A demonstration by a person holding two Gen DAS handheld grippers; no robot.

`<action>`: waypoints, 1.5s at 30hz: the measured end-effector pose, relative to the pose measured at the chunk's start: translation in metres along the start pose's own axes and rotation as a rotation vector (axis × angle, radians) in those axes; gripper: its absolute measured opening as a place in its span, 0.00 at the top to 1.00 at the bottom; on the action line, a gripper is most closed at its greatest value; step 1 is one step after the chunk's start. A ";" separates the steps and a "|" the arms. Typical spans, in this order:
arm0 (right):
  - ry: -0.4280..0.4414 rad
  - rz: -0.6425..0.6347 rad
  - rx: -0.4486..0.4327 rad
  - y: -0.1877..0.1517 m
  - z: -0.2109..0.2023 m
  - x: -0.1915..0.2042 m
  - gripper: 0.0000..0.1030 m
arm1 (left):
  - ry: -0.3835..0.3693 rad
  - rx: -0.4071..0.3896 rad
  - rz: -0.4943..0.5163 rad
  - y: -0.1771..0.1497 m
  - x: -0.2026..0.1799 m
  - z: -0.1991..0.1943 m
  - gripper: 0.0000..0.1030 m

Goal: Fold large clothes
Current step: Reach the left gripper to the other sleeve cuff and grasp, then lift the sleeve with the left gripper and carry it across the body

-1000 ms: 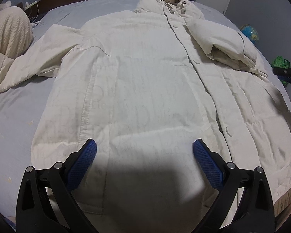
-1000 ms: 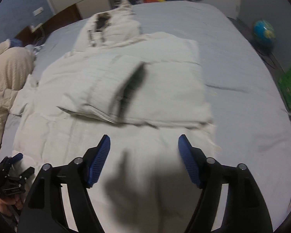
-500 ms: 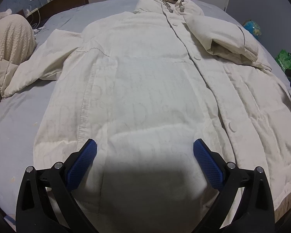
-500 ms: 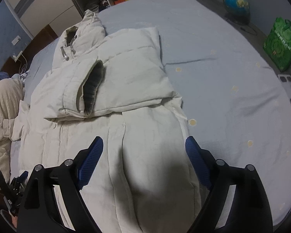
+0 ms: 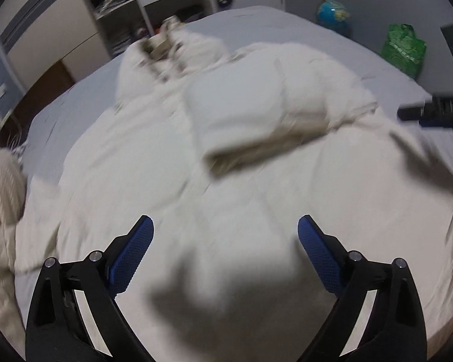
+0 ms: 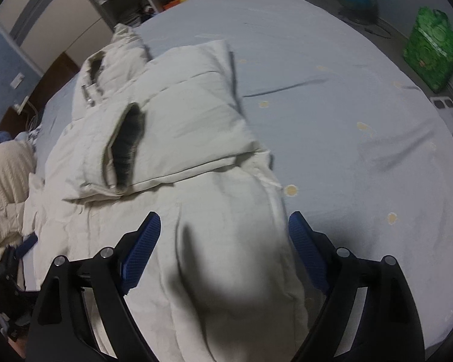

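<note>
So the big cream coat (image 6: 172,138) is spread flat on the bed (image 6: 347,96), one sleeve (image 6: 154,132) already folded across the chest. Both claws gape wide with nothing in them — the right claw (image 6: 223,238) hovers over the coat's lower right edge, the left claw (image 5: 225,241) over the lower middle. My worry: it's puffy, so a pinch might catch only the top layer and the fold goes lopsided — or dragging the hem knocks that sleeve loose.
</note>
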State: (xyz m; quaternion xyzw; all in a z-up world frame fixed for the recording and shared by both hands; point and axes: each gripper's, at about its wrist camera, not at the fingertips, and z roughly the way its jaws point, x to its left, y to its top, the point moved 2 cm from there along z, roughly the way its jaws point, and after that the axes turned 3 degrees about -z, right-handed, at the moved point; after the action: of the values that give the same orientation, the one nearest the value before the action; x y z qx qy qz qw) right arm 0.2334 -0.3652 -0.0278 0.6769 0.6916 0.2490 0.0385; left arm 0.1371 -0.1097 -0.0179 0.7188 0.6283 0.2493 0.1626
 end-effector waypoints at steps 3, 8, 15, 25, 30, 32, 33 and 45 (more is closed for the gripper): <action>-0.006 0.011 0.002 0.000 0.002 -0.003 0.20 | -0.010 -0.002 0.038 0.026 -0.022 0.014 0.15; 0.031 0.038 -0.014 0.002 0.001 -0.008 0.20 | 0.007 0.024 0.107 0.051 -0.046 0.040 0.21; 0.059 0.089 -0.036 0.003 -0.003 -0.018 0.20 | -0.062 0.040 0.108 0.077 -0.072 0.057 0.24; 0.048 0.076 -0.042 0.002 -0.004 -0.015 0.20 | -0.080 -0.028 0.006 0.103 -0.042 0.032 0.81; 0.047 0.074 -0.050 0.002 -0.006 -0.015 0.20 | -0.077 -0.146 -0.084 0.122 0.007 -0.008 0.82; 0.045 0.077 -0.050 0.002 -0.005 -0.016 0.20 | -0.069 -0.174 -0.131 0.125 0.029 -0.020 0.83; 0.045 0.075 -0.050 0.002 -0.005 -0.015 0.20 | -0.054 -0.189 -0.164 0.126 0.046 -0.026 0.83; 0.020 0.051 -0.047 0.003 -0.004 -0.009 0.20 | 0.071 -0.074 -0.419 0.051 0.174 -0.002 1.00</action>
State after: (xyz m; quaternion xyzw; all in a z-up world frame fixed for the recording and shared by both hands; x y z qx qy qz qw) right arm 0.2351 -0.3748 -0.0253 0.6908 0.6683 0.2729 0.0414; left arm 0.1933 0.0534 0.0386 0.5568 0.7597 0.2581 0.2152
